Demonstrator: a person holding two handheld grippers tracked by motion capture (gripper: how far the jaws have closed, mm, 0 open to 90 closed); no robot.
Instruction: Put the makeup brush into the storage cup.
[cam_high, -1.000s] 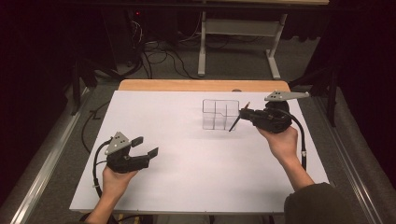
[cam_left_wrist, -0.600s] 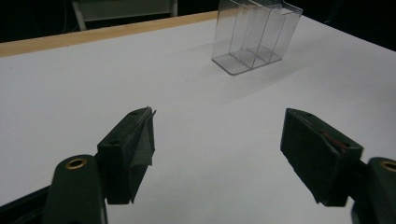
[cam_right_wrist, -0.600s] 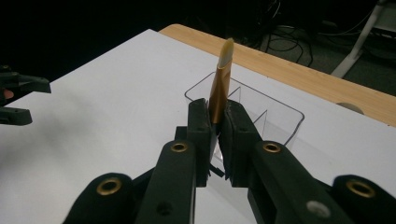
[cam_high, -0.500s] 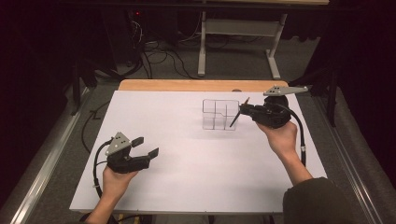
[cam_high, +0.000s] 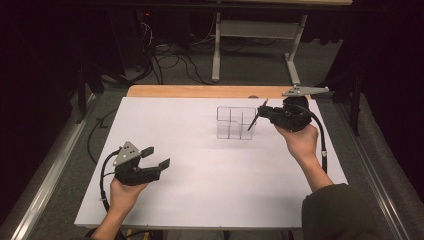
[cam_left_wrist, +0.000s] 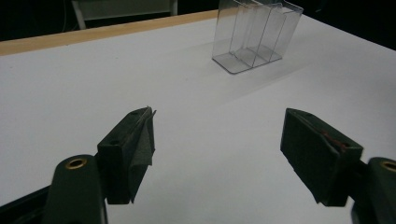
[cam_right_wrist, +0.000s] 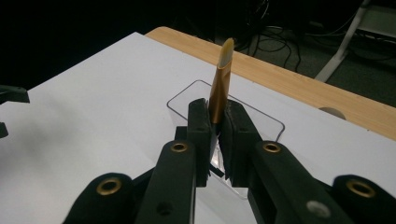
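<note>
A clear plastic organizer (cam_high: 236, 122) with several compartments stands on the white tabletop (cam_high: 200, 150), right of centre toward the back. My right gripper (cam_high: 262, 111) hovers at its right side, shut on a slim brush (cam_high: 255, 120). In the right gripper view the brush (cam_right_wrist: 220, 84) has a golden ferrule and a pale tip, and it rises between my fingers (cam_right_wrist: 200, 126) above the organizer's rim (cam_right_wrist: 268, 122). My left gripper (cam_high: 156, 157) rests low at the front left, open, nothing between its pads (cam_left_wrist: 133, 149). The organizer (cam_left_wrist: 254, 35) lies well beyond it.
A wooden strip (cam_high: 200, 91) borders the white surface at the back. Past it, on the dark floor, are cables (cam_high: 165, 60) and a metal table frame (cam_high: 250, 30). Metal rails (cam_high: 50, 175) run along both sides of the table.
My right gripper has lifted slightly and drifted toward the back with the brush, whose lower end is now higher against the organizer. The left gripper has stayed put.
</note>
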